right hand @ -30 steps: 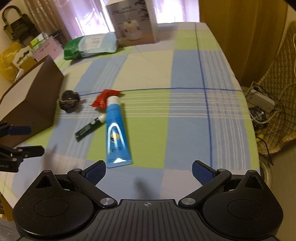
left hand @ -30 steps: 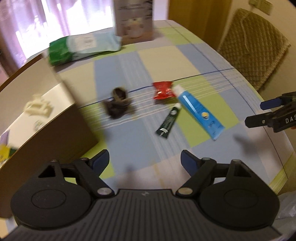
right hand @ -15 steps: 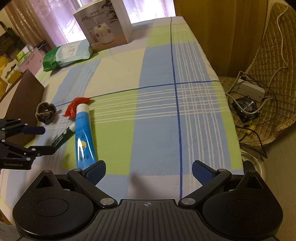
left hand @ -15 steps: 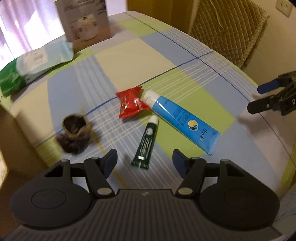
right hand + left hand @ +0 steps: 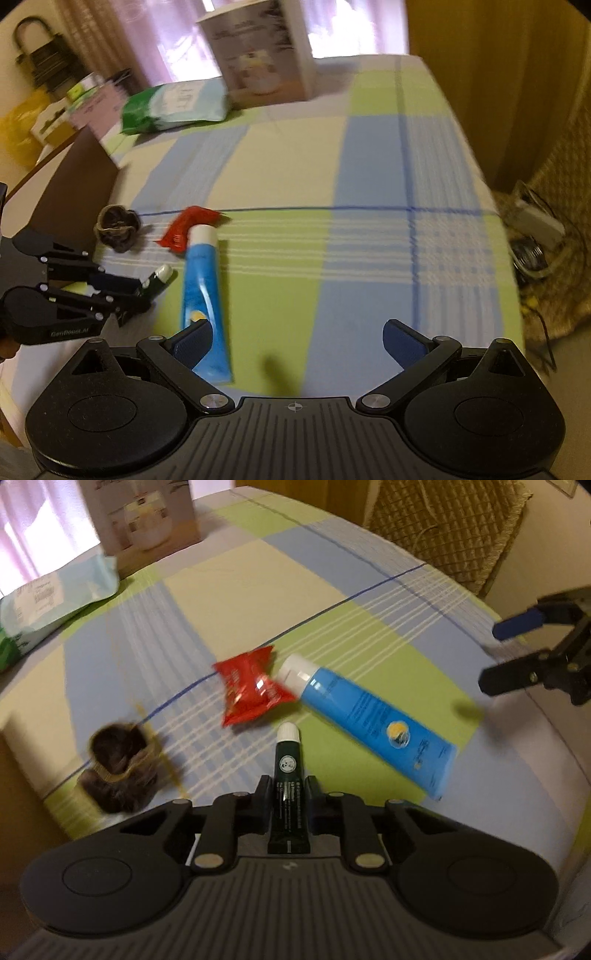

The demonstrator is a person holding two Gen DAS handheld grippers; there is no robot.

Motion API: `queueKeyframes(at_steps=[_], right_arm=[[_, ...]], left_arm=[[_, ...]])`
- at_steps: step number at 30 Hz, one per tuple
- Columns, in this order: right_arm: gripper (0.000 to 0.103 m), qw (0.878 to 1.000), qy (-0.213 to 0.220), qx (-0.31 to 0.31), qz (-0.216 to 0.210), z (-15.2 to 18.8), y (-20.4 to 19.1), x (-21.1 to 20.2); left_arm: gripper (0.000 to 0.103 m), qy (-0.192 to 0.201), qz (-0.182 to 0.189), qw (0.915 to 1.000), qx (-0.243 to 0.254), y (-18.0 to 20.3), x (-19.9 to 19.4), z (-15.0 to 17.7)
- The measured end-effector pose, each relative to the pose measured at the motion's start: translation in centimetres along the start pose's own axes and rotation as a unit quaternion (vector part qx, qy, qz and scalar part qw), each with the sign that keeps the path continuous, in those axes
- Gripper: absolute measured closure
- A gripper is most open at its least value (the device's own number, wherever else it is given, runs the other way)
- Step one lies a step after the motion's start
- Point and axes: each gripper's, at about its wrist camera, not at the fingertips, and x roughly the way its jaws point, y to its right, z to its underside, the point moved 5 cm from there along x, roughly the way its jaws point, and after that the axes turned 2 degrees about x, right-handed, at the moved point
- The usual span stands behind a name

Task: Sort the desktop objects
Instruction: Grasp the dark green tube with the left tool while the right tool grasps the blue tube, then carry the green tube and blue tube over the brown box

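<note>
My left gripper (image 5: 288, 788) is shut on a small dark green tube (image 5: 289, 771) with a white cap, low over the checked tablecloth; it also shows in the right wrist view (image 5: 157, 282). A big blue tube (image 5: 365, 716) with a white cap lies to its right, and a red packet (image 5: 251, 688) lies just ahead. A dark brown hair scrunchie (image 5: 118, 764) sits to the left. My right gripper (image 5: 297, 338) is open and empty above the table's near edge, with the blue tube (image 5: 201, 288) beside its left finger.
A brown cardboard box (image 5: 70, 192) stands at the left of the table. A green and white wipes pack (image 5: 173, 105) and a white carton (image 5: 258, 55) stand at the back. A wicker chair (image 5: 447, 528) is off the right side, with cables on the floor (image 5: 535, 236).
My left gripper came down over the green tube and shut on it. My right gripper swung back left toward the blue tube and stayed open.
</note>
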Motion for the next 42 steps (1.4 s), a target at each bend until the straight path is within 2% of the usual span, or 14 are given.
queueKeyframes(at_steps=[2,3,4,5,9,11,13,14,18,19,20,26,33,42], right_arm=[[0.000,1.000,0.001,-0.023,-0.011,-0.5,-1.3,0.8],[0.004,0.999,0.001,-0.035,-0.015,-0.7,-2.0,1.3],[0.019,0.999,0.001,-0.045,-0.020,-0.9,-2.6,1.8],[0.023,0.998,-0.001,-0.049,-0.026,-1.2,-3.2,2.5],[0.023,0.997,-0.002,-0.064,-0.043,-2.5,-5.5,4.9],[0.023,0.996,-0.004,-0.077,-0.036,-2.9,-6.4,5.9],[0.044,0.996,-0.012,-0.089,-0.023,-3.0,-7.1,7.0],[0.047,0.995,-0.017,-0.093,-0.016,-3.0,-7.2,7.6],[0.049,0.993,-0.020,-0.114,0.003,-2.3,-7.6,8.6],[0.064,0.992,-0.017,-0.127,0.008,-2.1,-7.8,8.6],[0.069,0.990,-0.018,-0.139,0.009,-1.8,-8.0,8.5],[0.070,0.992,-0.047,-0.117,-0.012,0.1,-8.1,6.9],[0.070,0.994,-0.060,-0.071,-0.063,1.4,-9.0,3.2],[0.070,0.986,-0.049,-0.106,-0.120,0.1,-14.7,0.2]], left_arm=[[0.089,-0.006,-0.006,0.9998,-0.018,-0.5,-0.7,1.2],[0.089,-0.009,-0.009,0.9995,-0.028,-0.8,-1.0,1.9],[0.089,-0.012,-0.012,0.9992,-0.037,-1.0,-1.4,2.6],[0.089,-0.015,-0.017,0.9987,-0.047,-1.2,-1.8,3.3],[0.087,-0.022,-0.033,0.9957,-0.084,-2.1,-3.0,5.4],[0.085,-0.020,-0.040,0.9936,-0.103,-2.7,-3.2,5.8],[0.085,-0.015,-0.043,0.9922,-0.116,-3.2,-3.3,5.9],[0.085,-0.014,-0.043,0.9919,-0.118,-3.2,-3.3,5.9],[0.085,-0.011,-0.040,0.9924,-0.116,-2.9,-3.5,6.1],[0.088,-0.010,-0.039,0.9925,-0.116,-2.8,-3.6,6.1],[0.089,-0.009,-0.038,0.9925,-0.116,-2.7,-3.6,6.2],[0.090,-0.011,-0.034,0.9922,-0.120,-2.2,-4.1,6.9],[0.090,0.005,-0.046,0.9889,-0.141,-2.4,-8.5,9.1],[0.090,0.046,-0.089,0.9793,-0.176,-5.0,-15.9,11.5]])
